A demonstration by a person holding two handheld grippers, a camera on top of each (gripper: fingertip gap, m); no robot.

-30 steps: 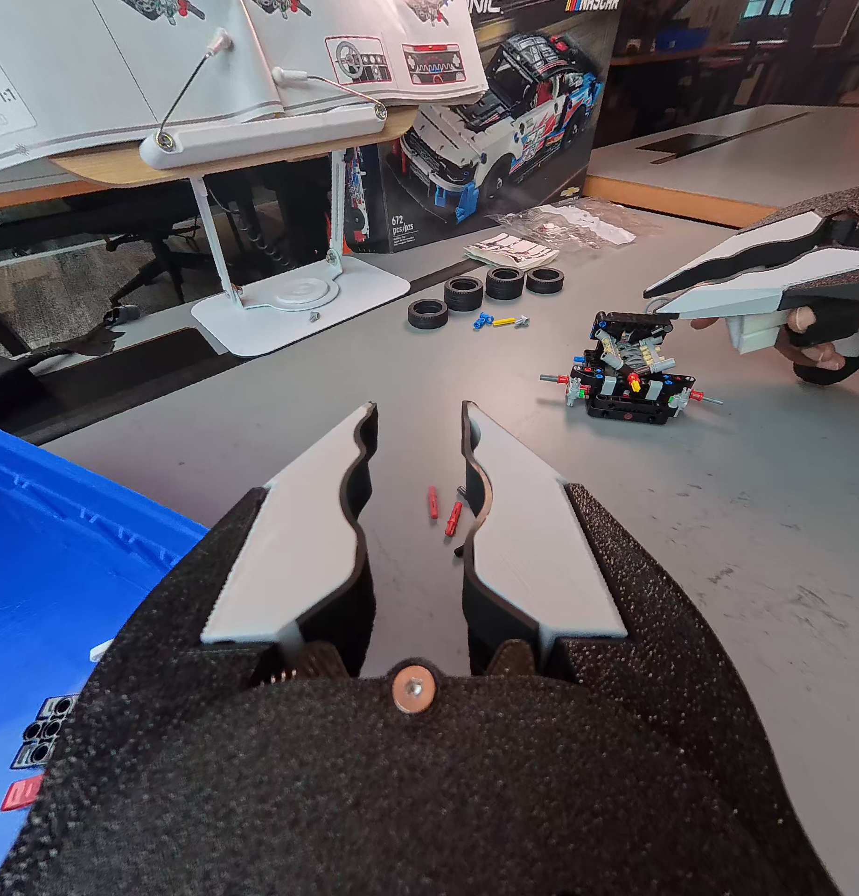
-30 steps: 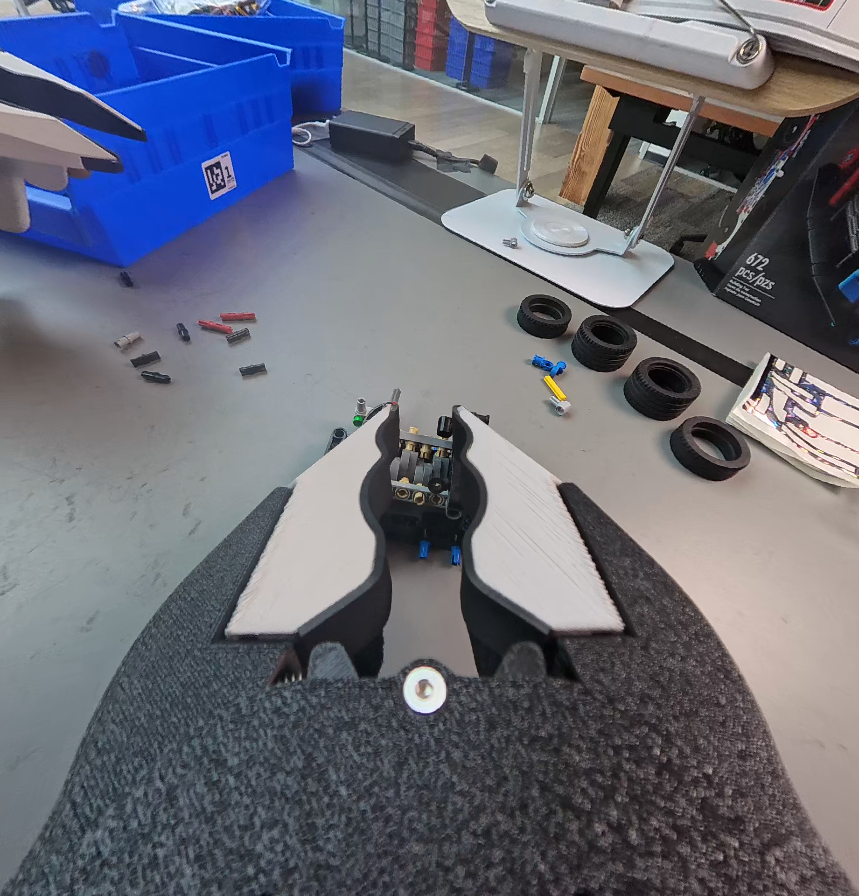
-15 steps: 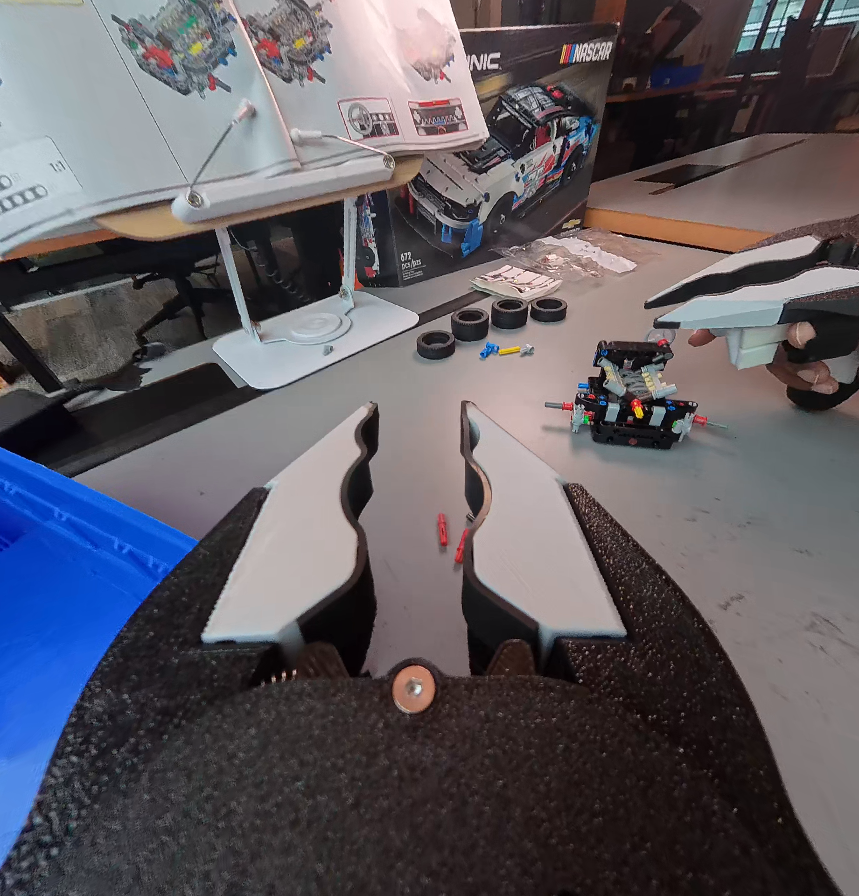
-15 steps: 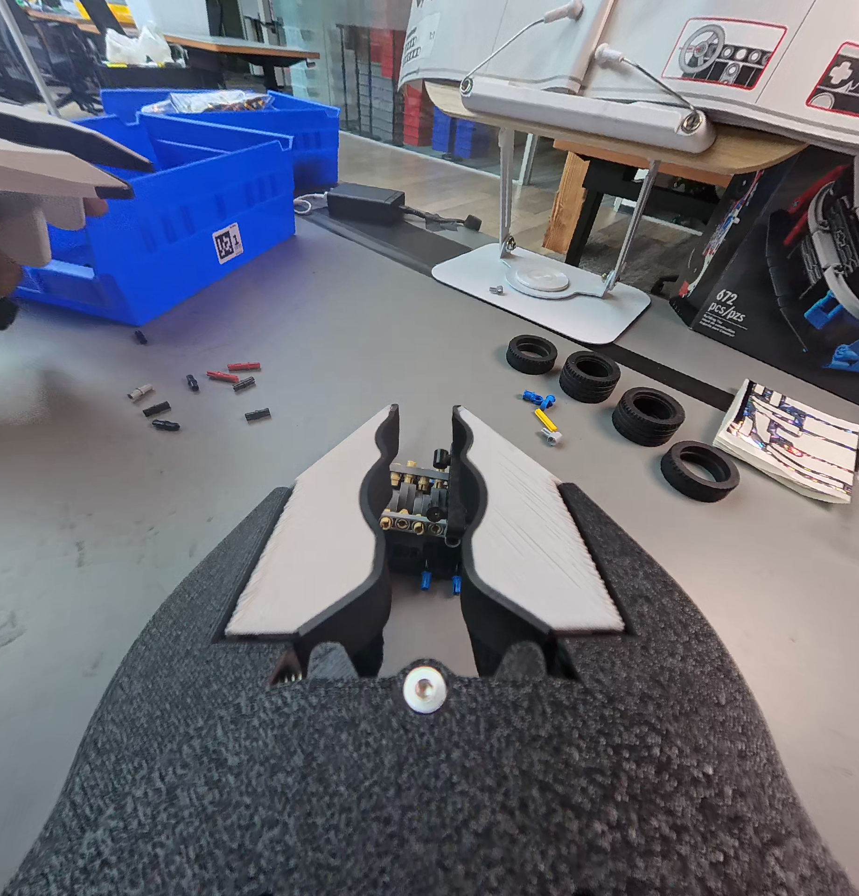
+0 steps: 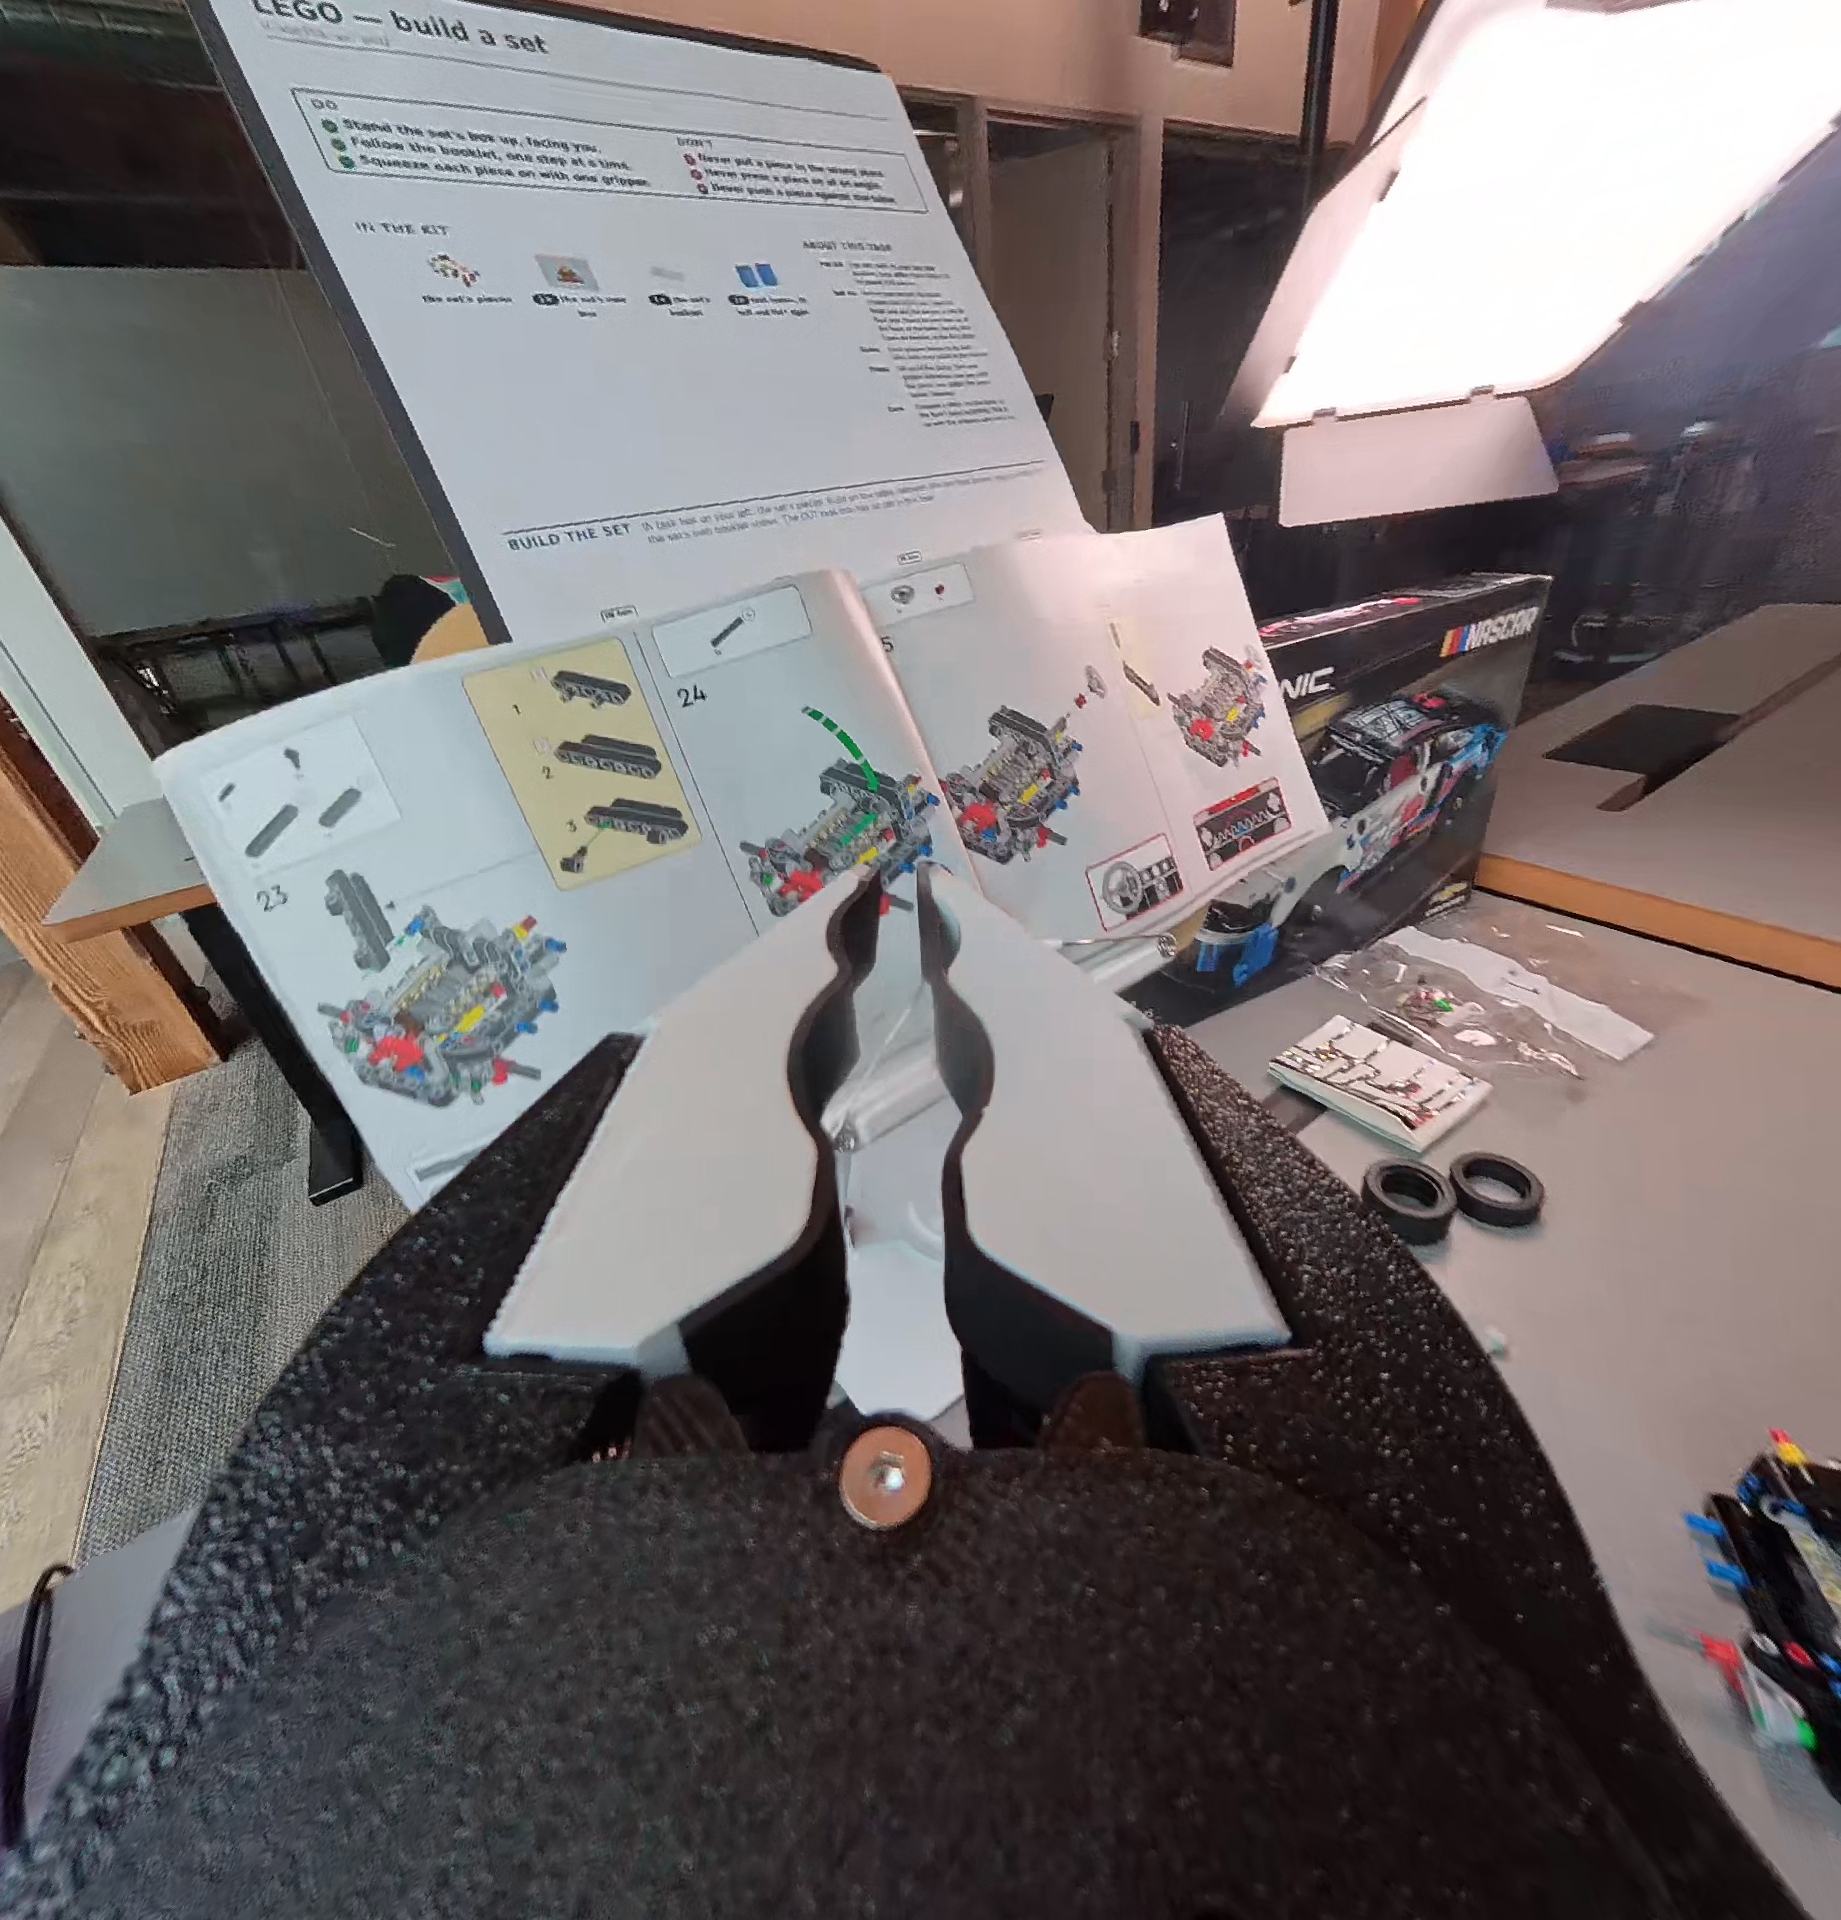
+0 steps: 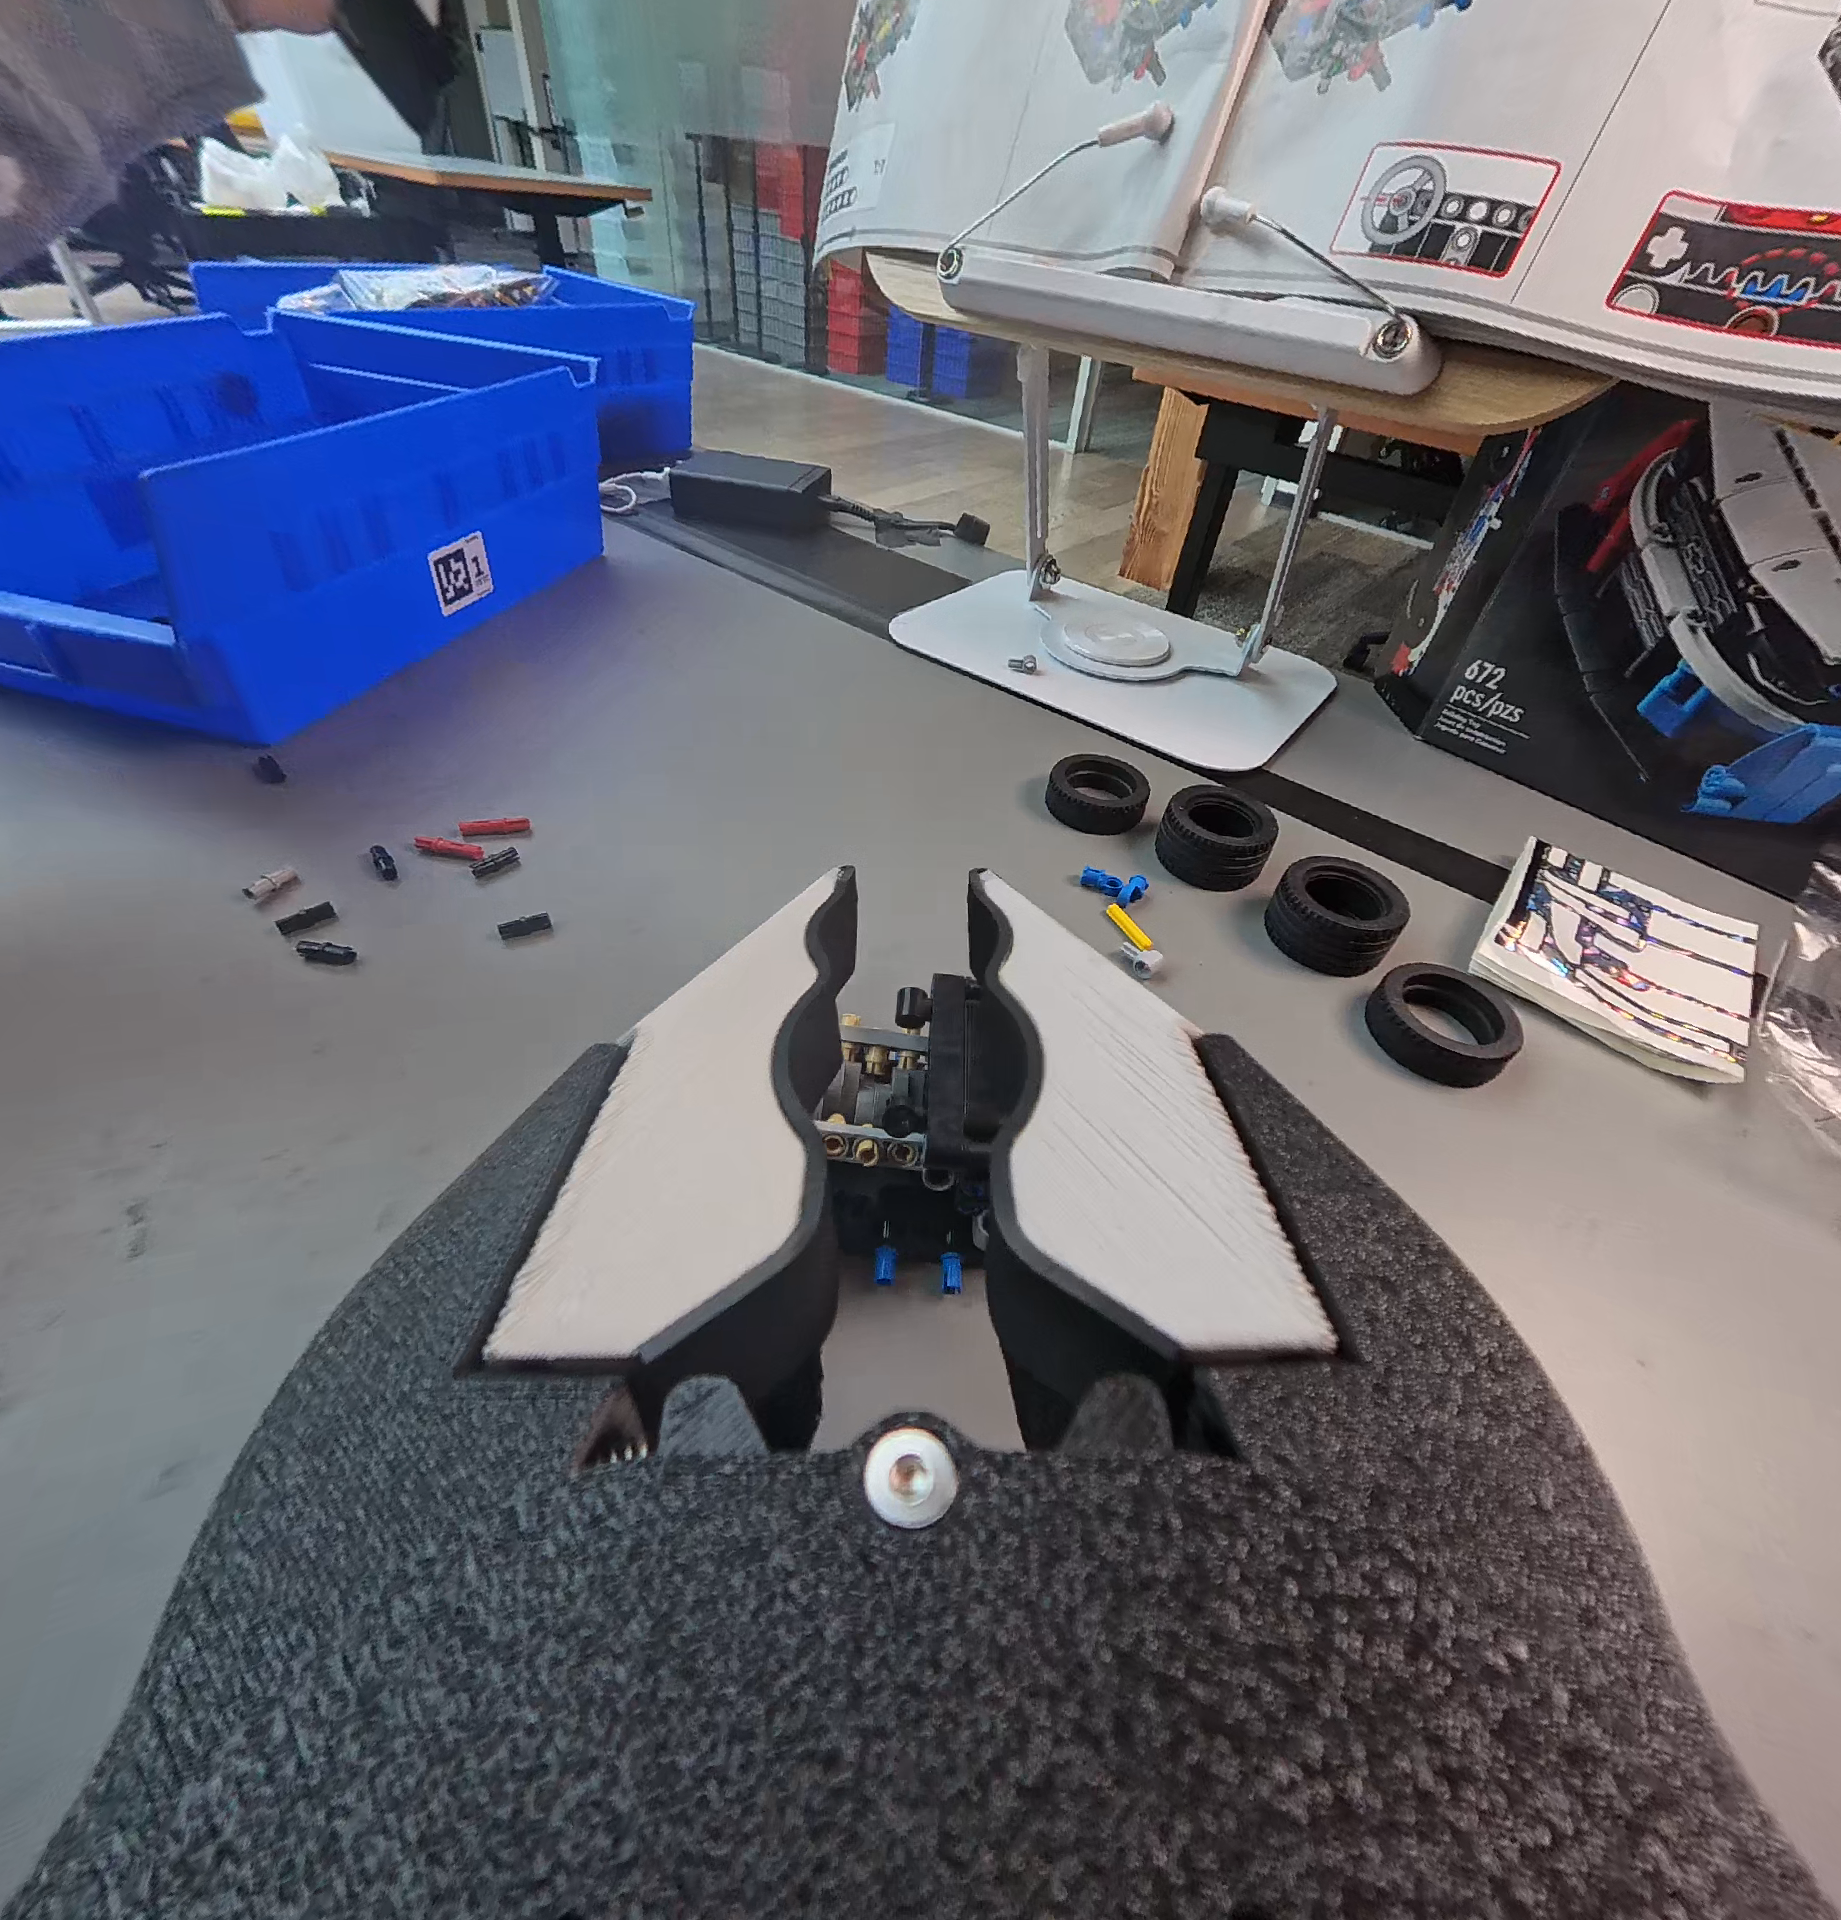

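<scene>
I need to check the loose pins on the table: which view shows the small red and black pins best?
The right wrist view: the red and black pins lie scattered in plain sight on the grey table, before the blue bin. The left wrist view faces the instruction booklet and shows no pins.

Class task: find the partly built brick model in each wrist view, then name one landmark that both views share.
Left wrist view: partly built brick model at the lower right edge, on the grey table.
Right wrist view: the model at centre, seen between the right gripper fingers.
Shared landmark: sticker sheet beside the black tyres.
</scene>
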